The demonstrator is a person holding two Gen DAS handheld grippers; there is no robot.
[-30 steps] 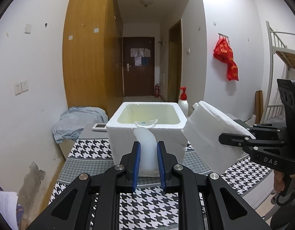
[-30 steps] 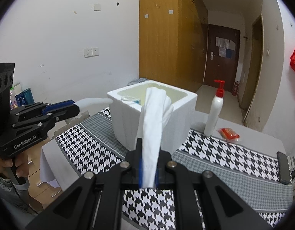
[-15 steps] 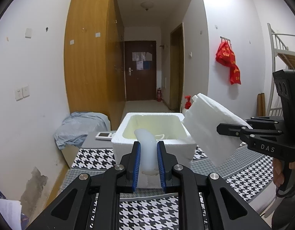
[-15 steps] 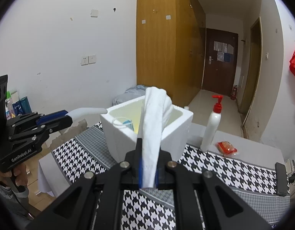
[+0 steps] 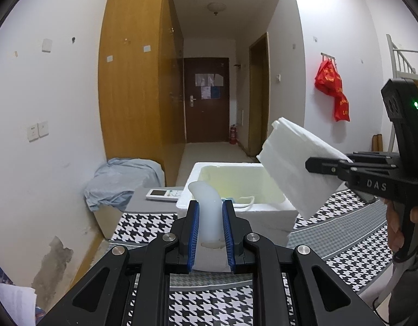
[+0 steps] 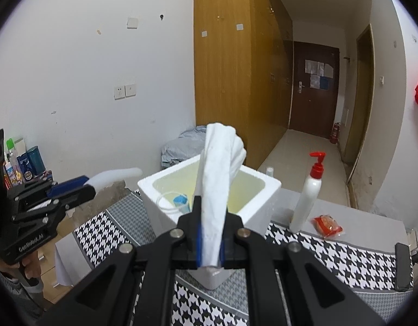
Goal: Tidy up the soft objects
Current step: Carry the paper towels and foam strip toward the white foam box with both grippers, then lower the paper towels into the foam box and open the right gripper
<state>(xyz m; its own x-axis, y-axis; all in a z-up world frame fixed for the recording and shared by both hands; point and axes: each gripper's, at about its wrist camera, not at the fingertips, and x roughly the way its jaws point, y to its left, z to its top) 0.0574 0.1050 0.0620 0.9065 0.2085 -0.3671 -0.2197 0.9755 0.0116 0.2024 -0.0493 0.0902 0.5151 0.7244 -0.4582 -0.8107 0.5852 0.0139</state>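
Right gripper (image 5: 321, 164) body reads "DAS"; left gripper (image 6: 85, 186) body reads "GenRobot.AI". Left gripper clamped on pale translucent soft piece (image 5: 208, 212), its tip curling above the pads. Right gripper pinching folded white cloth (image 6: 218, 190). Foam box (image 5: 266, 213) just ahead of both, open-topped.

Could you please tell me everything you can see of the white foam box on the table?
The white foam box is a thick-walled, square, open-topped container that looks like expanded polystyrene, with a yellowish inside. It stands upright on the houndstooth tablecloth, with a white pump bottle beside it. Inside lie a thin white cord and a small blue item, possibly a face mask. Nothing held in either set of tongs touches it.
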